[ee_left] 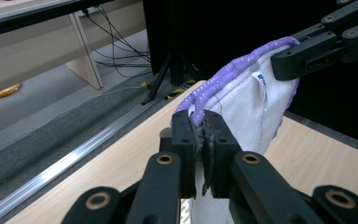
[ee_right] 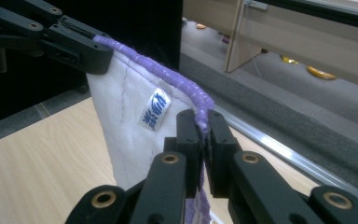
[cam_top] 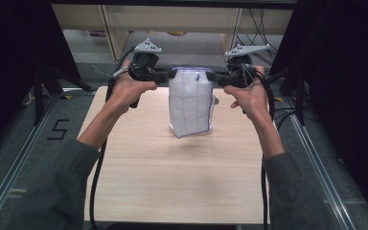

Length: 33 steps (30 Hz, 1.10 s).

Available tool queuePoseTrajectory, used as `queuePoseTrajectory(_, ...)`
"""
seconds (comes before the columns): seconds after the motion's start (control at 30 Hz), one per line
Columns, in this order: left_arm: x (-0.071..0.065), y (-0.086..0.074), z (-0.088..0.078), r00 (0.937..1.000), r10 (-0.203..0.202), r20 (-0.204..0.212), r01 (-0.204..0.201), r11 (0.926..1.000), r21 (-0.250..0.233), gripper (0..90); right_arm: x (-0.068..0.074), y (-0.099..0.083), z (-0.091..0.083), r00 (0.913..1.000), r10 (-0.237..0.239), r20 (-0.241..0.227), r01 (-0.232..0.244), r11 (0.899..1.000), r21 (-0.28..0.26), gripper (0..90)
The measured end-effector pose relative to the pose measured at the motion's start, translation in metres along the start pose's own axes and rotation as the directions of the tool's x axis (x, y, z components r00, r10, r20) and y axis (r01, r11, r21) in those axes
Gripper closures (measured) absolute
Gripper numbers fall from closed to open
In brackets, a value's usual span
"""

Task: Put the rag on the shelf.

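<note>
High view, white cloth [cam_top: 190,103] hanging, top corners pinched between both grippers' fingers [cam_top: 168,75].

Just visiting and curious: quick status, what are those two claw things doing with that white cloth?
Left gripper and right gripper: fingers shut on the cloth's purple top edge, one at each end. White cloth hangs between them, over the table. Nothing in the way.

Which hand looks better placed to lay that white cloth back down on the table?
Neither clearly. The left claw and the right claw each pinch a top corner of the white cloth at matching height, so it hangs evenly above the table. Lowering both together seems best.
</note>
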<state>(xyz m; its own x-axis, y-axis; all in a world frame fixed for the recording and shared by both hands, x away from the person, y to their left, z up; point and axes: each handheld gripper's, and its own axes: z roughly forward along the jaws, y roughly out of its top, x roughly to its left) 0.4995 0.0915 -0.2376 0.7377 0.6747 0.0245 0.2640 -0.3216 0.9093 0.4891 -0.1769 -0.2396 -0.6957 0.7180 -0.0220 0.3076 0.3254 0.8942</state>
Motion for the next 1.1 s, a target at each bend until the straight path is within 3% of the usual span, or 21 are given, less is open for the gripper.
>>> queuePoseTrajectory(0.17, 0.009, 0.009, 0.008, 0.9997, -0.017, -0.017, 0.017, 0.9997, -0.02, 83.8, -0.01, 0.01, 0.006, 0.9994, 0.034, 0.009, -0.034, 0.999, -0.002, 86.2)
queuePoseTrajectory(0.2, 0.011, 0.011, 0.01, 0.9995, -0.022, -0.02, 0.022, 0.9994, -0.029, 83.8, -0.013, 0.012, 0.008, 0.9999, 0.014, 0.011, -0.014, 1.0, -0.011, 86.2)
queuePoseTrajectory(0.3, 0.018, 0.013, 0.015, 0.9986, -0.044, -0.029, 0.043, 0.998, -0.047, 83.6, -0.017, 0.016, 0.011, 0.9989, 0.043, 0.021, -0.042, 0.999, -0.016, 86.1)
queuePoseTrajectory(0.57, 0.027, 0.022, 0.031, 0.9975, -0.023, -0.067, 0.018, 0.9976, -0.067, 83.5, -0.031, 0.026, 0.024, 0.9962, 0.073, 0.047, -0.072, 0.997, -0.03, 86.1)
queuePoseTrajectory(0.67, 0.035, 0.02, 0.039, 0.9966, -0.052, -0.063, 0.046, 0.9948, -0.091, 83.3, -0.038, 0.028, 0.029, 0.9949, 0.082, 0.059, -0.08, 0.996, -0.036, 86.0)
queuePoseTrajectory(0.7, 0.037, 0.019, 0.042, 0.9964, -0.058, -0.061, 0.052, 0.9937, -0.099, 83.3, -0.039, 0.028, 0.031, 0.992, 0.113, 0.057, -0.111, 0.993, -0.035, 86.0)
queuePoseTrajectory(0.87, 0.049, 0.013, 0.059, 0.9967, -0.042, -0.069, 0.035, 0.9936, -0.107, 82.9, -0.05, 0.023, 0.047, 0.9886, 0.13, 0.077, -0.128, 0.991, -0.031, 85.8)
queuePoseTrajectory(0.93, 0.055, 0.011, 0.067, 0.9951, -0.074, -0.065, 0.065, 0.9895, -0.129, 82.8, -0.053, 0.021, 0.055, 0.9881, 0.13, 0.083, -0.127, 0.991, -0.039, 85.8)
queuePoseTrajectory(1.1, 0.063, 0.001, 0.085, 0.9936, -0.08, -0.08, 0.069, 0.9883, -0.136, 82.9, -0.059, 0.015, 0.074, 0.985, 0.119, 0.125, -0.116, 0.993, -0.035, 85.6)
